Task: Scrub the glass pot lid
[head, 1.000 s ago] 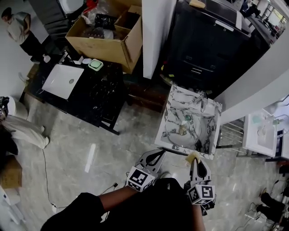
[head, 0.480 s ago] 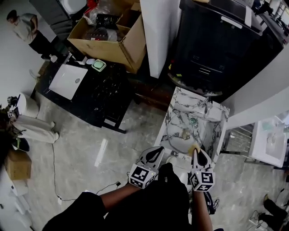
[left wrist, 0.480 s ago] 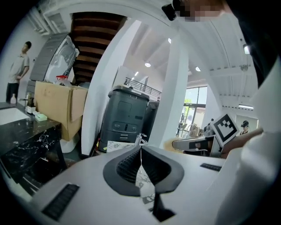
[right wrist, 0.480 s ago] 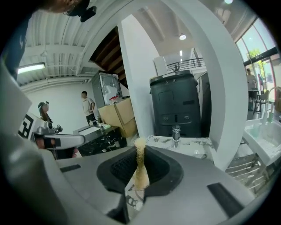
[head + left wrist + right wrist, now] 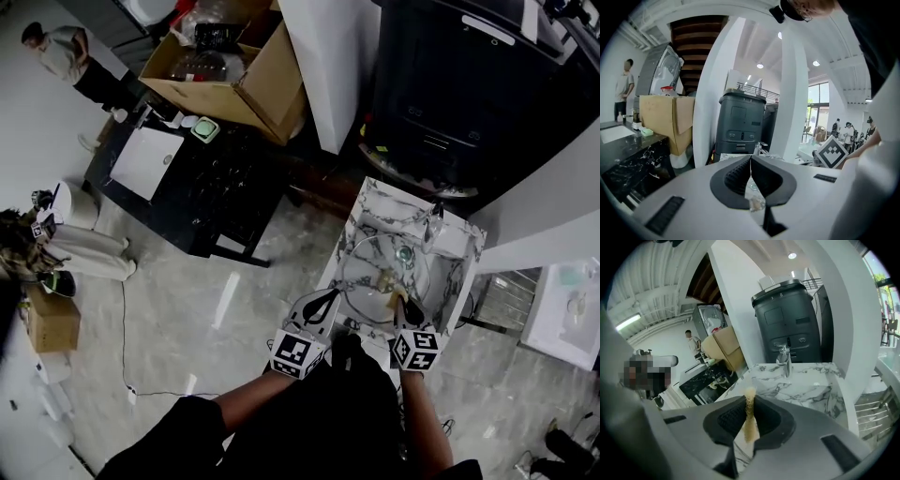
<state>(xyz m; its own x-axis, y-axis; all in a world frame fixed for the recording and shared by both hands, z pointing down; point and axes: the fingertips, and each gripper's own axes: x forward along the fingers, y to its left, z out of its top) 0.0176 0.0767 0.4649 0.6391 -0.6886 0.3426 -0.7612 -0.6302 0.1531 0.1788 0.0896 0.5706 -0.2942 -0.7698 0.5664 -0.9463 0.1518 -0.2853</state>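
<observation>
Faintly outlined, the glass pot lid (image 5: pixel 370 258) lies in the marble sink (image 5: pixel 375 202), its near edge hard to trace. The left gripper (image 5: pixel 328 300) has its jaws pressed together by the rim; whether they pinch it is unclear. The right gripper (image 5: pixel 401 306), held alongside with both forearms reaching forward, clamps a tan scrubbing pad (image 5: pixel 750 423).

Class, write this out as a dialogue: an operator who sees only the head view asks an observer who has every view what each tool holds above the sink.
Operator: What is the right tool gripping?
Observer: The right tool is shut on a tan scrubber, which stands upright between its pads.
Operator: Does the left tool hold anything?
Observer: No. The left tool has its jaws together with nothing between them.
</observation>
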